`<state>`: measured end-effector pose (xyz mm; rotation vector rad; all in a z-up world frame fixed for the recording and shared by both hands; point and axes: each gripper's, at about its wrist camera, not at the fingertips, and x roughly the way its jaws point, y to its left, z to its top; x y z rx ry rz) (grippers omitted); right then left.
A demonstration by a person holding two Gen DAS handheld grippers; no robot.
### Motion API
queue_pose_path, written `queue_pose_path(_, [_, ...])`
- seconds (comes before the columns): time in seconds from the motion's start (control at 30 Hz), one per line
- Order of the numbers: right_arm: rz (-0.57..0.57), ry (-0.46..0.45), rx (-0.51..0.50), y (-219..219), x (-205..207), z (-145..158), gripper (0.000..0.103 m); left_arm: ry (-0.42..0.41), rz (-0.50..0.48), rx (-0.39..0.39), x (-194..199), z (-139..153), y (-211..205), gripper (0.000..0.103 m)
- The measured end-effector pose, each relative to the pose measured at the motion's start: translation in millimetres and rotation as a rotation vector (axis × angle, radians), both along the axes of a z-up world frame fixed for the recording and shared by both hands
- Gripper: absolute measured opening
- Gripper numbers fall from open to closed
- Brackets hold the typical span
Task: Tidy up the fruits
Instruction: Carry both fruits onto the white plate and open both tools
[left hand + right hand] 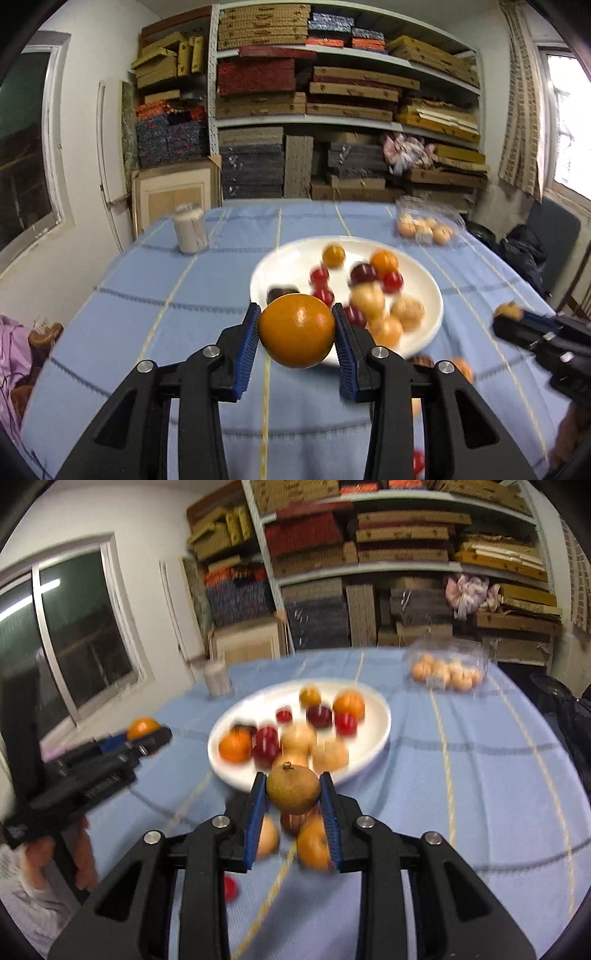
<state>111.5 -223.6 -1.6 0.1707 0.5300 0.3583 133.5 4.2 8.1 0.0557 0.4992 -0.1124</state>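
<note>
Two pieces of fruit are off the counter (122, 280) at this moment, one in each of your grippers. Your left gripper (296, 334) has its blue-padded fingers (246, 345) pinching a round, glossy orange (296, 329) by its sides, just in front of the wide white round plate (284, 266). Your right gripper (293, 794) has its fingers (257, 814) pressed against a smaller brownish-yellow round fruit with a dark stem end (293, 789), also held just short of the plate's near rim.

On the plate lie blurred small red fruits (266, 741), a darker red one (319, 716), orange ones (349, 704) and pale yellow ones (298, 737). Below the right fingers, a few more pale and orange fruits (313, 843) and a small red one (231, 886) rest on the light blue checked cloth.

Farther back on the right stands a clear plastic box of pale orange fruits (424, 223); on the left, a white lidded jar (190, 229). Shelves stacked with flat boxes (343, 92) fill the wall behind.
</note>
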Motion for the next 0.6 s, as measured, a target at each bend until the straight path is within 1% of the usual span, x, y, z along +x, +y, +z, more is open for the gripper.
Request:
queue_pose_path(0.07, [-0.007,-0.028,-0.001,0,10,18,0.028,-0.024,0.018,0.022,14,8,-6,0.039])
queue_pose_path(0.13, [-0.017,-0.057,-0.009,4,25,35,0.028,-0.031,0.028,0.028,28,13,-9,0.039])
queue_pose_path(0.2, [-0.016,-0.070,-0.015,9,39,45,0.028,-0.030,0.038,0.025,44,15,-14,0.039])
queue_pose_path(0.27, [-0.013,-0.066,-0.017,18,56,47,0.028,-0.030,0.047,0.027,57,16,-16,0.039])
queue_pose_path(0.37, [-0.005,-0.044,-0.034,28,77,39,0.028,-0.019,0.053,0.034,73,10,-20,0.039])
queue_pose_path(0.6, [0.000,0.031,-0.091,45,108,-5,0.028,0.030,0.056,0.047,97,-15,-20,0.039])
